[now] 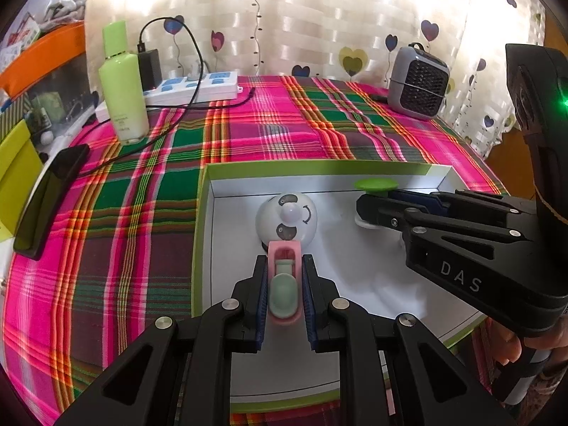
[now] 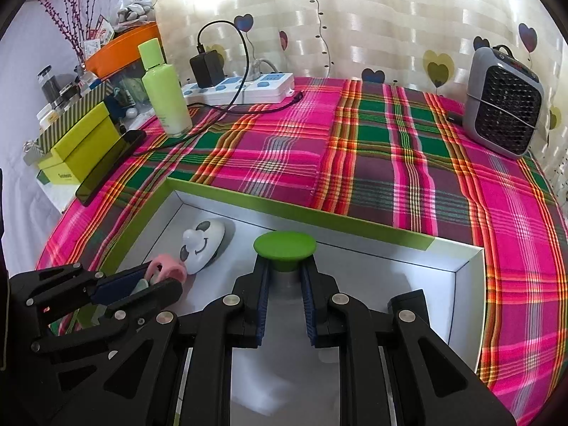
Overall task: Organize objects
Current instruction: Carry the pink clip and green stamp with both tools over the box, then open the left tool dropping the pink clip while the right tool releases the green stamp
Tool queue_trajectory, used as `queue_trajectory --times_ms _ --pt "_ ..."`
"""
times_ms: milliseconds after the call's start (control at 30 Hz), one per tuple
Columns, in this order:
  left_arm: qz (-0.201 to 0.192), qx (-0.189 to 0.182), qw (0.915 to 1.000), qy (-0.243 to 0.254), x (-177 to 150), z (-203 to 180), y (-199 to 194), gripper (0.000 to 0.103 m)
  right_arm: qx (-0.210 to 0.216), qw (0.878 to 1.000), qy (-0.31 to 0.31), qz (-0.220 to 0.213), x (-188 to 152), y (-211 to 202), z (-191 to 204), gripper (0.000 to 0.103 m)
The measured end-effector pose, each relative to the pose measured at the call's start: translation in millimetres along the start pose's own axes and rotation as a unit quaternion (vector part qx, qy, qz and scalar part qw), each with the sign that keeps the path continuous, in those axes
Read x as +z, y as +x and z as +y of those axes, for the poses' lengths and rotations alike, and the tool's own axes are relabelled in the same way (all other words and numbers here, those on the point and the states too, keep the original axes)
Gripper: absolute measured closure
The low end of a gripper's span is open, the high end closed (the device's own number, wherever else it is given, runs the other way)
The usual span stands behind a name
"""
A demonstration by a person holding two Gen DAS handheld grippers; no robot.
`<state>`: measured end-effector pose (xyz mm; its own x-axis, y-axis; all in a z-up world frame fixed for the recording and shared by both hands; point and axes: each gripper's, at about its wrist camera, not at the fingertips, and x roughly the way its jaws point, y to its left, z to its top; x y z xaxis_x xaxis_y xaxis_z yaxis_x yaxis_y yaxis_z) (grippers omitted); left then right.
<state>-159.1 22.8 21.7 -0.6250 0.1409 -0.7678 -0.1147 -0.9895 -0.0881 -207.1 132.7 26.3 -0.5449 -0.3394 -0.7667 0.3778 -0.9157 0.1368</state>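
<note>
My left gripper (image 1: 284, 280) is clamped on a pink clip (image 1: 284, 266), its tip touching the panda toy (image 1: 287, 218) just ahead. My right gripper (image 2: 284, 277) pinches the neck under a green-capped bottle (image 2: 285, 246). Both sit inside the white box (image 2: 372, 236) on plaid cloth (image 2: 390, 163); beyond, a heater (image 2: 504, 106), power strip (image 2: 248, 88) and curtain (image 2: 390, 17).
</note>
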Motion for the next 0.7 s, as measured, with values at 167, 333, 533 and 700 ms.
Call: queue_trajectory --times_ms 167,333,533,700 --pt "0.0 0.0 1.0 0.0 0.2 0.2 1.1 0.086 -0.003 1.0 0.004 0.006 -0.3 1.5 -0.6 0.085" --pt "0.001 0.001 1.0 -0.001 0.8 -0.5 0.5 0.083 -0.006 1.0 0.006 0.006 -1.3 0.5 -0.7 0.085" --pt "0.001 0.002 1.0 -0.001 0.9 -0.2 -0.9 0.079 -0.008 1.0 0.006 0.002 -1.1 -2.0 -0.9 0.08" --pt "0.0 0.001 1.0 -0.004 0.7 0.1 -2.0 0.074 -0.004 1.0 0.007 0.001 -1.6 -3.5 -0.4 0.07"
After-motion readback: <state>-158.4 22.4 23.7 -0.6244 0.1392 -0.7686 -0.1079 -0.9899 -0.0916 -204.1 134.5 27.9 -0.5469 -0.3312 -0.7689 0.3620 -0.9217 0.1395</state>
